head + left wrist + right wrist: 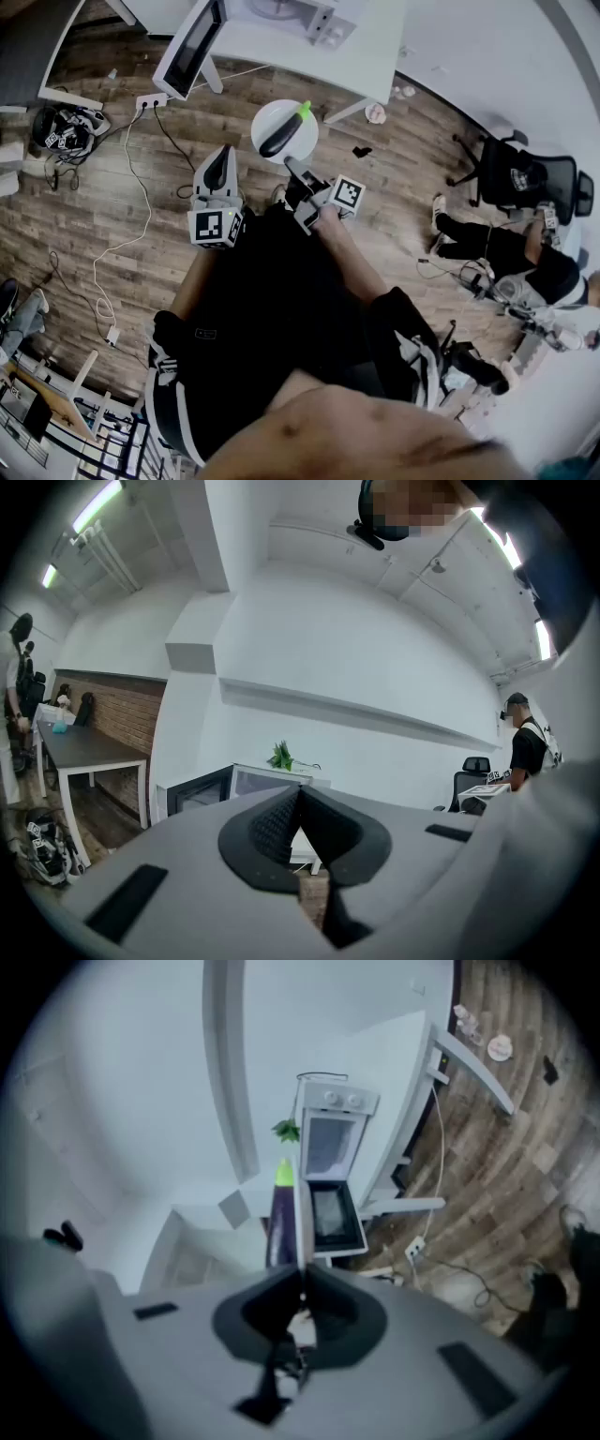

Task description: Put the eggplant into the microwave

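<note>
A dark purple eggplant with a green stem lies on a white plate. My right gripper is shut on the plate's near rim and holds it above the wooden floor. In the right gripper view the plate shows edge-on, with the eggplant on its left. Ahead, the white microwave stands on a white table, and its door hangs open. My left gripper is shut on nothing, level, to the left of the plate. Its view shows the open microwave.
A power strip and cables lie on the floor by the table leg. At the right are an office chair and a seated person. A dark desk stands at the left and a person at the right.
</note>
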Action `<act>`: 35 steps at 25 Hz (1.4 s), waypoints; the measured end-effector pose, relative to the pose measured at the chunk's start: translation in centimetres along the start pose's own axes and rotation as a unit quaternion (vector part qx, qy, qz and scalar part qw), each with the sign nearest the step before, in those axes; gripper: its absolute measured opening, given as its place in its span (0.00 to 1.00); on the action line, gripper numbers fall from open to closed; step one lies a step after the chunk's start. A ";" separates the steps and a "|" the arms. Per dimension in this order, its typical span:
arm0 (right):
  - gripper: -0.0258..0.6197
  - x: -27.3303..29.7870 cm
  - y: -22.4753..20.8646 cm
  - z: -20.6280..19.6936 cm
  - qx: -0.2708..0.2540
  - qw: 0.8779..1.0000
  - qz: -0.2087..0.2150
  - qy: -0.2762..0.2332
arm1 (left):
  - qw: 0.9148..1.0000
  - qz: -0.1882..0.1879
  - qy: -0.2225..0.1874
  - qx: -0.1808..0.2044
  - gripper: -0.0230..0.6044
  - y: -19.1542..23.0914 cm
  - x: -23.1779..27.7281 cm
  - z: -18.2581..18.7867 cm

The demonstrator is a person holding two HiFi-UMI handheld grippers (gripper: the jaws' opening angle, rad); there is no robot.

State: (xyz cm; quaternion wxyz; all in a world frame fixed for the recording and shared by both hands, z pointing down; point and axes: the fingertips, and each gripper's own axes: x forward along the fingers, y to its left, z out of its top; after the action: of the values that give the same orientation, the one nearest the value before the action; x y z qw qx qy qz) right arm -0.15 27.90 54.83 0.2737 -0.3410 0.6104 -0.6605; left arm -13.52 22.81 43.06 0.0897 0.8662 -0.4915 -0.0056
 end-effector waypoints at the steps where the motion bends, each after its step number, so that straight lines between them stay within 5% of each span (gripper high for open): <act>1: 0.10 0.0 0.1 0.0 0.000 1.000 0.000 0.000 | 1.000 -0.002 0.001 0.001 0.09 -0.1 0.1 0.2; 23: 0.10 0.8 0.1 -0.7 0.011 1.000 -0.005 -0.003 | 1.000 -0.011 -0.001 -0.005 0.09 0.8 -0.2 0.5; 35: 0.10 6.5 -0.3 -2.2 0.006 0.999 -0.010 -0.034 | 0.999 -0.049 -0.002 0.000 0.09 6.8 0.0 0.8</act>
State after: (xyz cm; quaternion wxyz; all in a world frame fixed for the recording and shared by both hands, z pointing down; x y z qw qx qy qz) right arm -5.84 24.24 55.82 0.2896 -0.3679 0.5929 -0.6552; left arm -19.42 19.30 43.33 0.0882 0.8894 -0.4483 -0.0119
